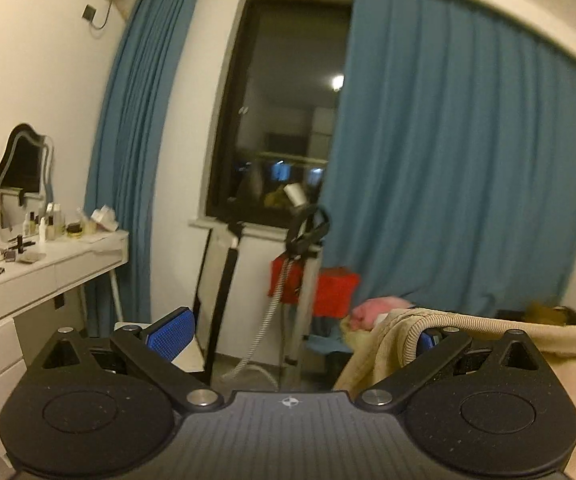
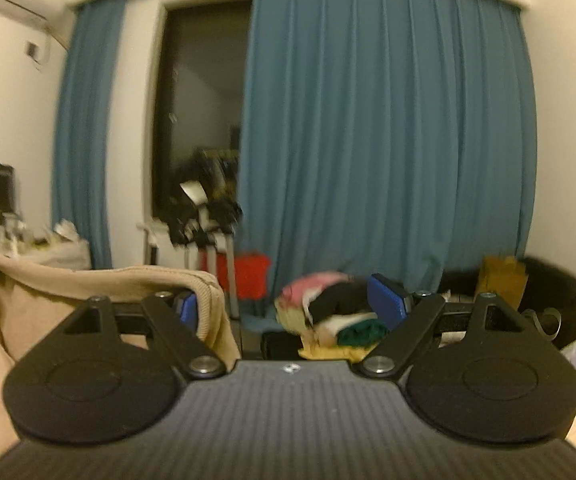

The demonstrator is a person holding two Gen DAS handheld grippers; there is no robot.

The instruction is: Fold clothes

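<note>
A beige ribbed garment is lifted in the air and stretched between my two grippers. In the left wrist view my left gripper stands wide open. Its left blue pad is bare, and the garment's hem drapes over its right finger. In the right wrist view my right gripper is also wide open. The beige garment hangs over its left finger, while the right pad is bare. Nothing is pinched between either pair of pads.
A pile of mixed clothes lies low ahead, below the blue curtain. A dark window, a garment steamer stand and a red box stand behind. A white dressing table with bottles is at the left.
</note>
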